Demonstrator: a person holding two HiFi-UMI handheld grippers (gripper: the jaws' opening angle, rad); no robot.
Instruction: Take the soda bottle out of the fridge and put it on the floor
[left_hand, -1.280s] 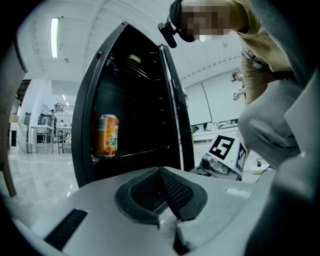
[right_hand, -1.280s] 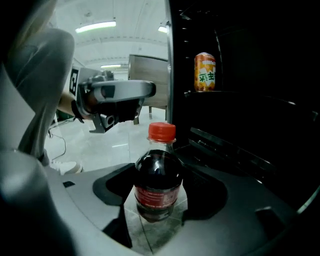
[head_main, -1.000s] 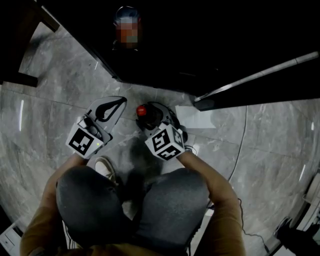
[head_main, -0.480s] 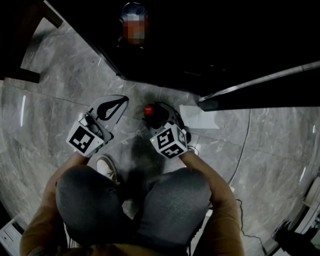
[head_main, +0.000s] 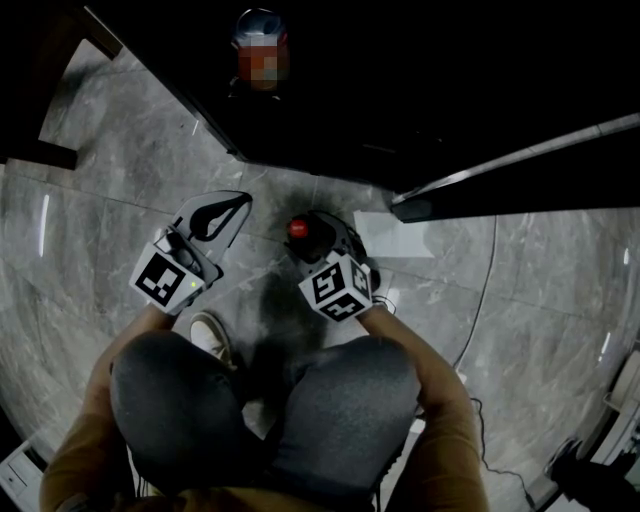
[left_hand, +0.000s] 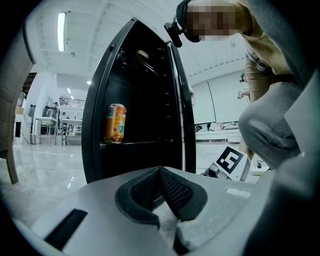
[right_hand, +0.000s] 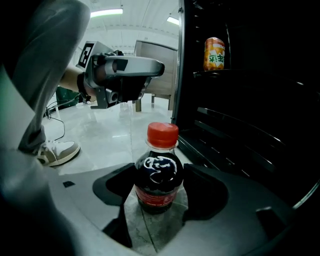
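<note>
The soda bottle (head_main: 298, 228), dark with a red cap, stands upright with its base at the grey floor just in front of the open black fridge (head_main: 400, 100). My right gripper (head_main: 310, 238) is shut on it. In the right gripper view both pads press the sides of the soda bottle (right_hand: 159, 175), which sits in my right gripper (right_hand: 159, 192) beside the fridge shelves (right_hand: 240, 130). My left gripper (head_main: 240, 203) is to the left, shut and empty. In its own view my left gripper (left_hand: 161, 172) has its pads meeting, facing the fridge (left_hand: 140, 100).
An orange can (left_hand: 114, 123) stands on a fridge shelf, and the can (right_hand: 214, 54) also shows in the right gripper view. The open fridge door (head_main: 510, 160) juts out at the right. A white sheet (head_main: 392, 238), a cable (head_main: 485, 290) and the person's shoe (head_main: 208, 335) are on the marble floor.
The right gripper has shifted slightly right and back toward the person with the bottle still between its jaws. The left gripper has barely moved.
</note>
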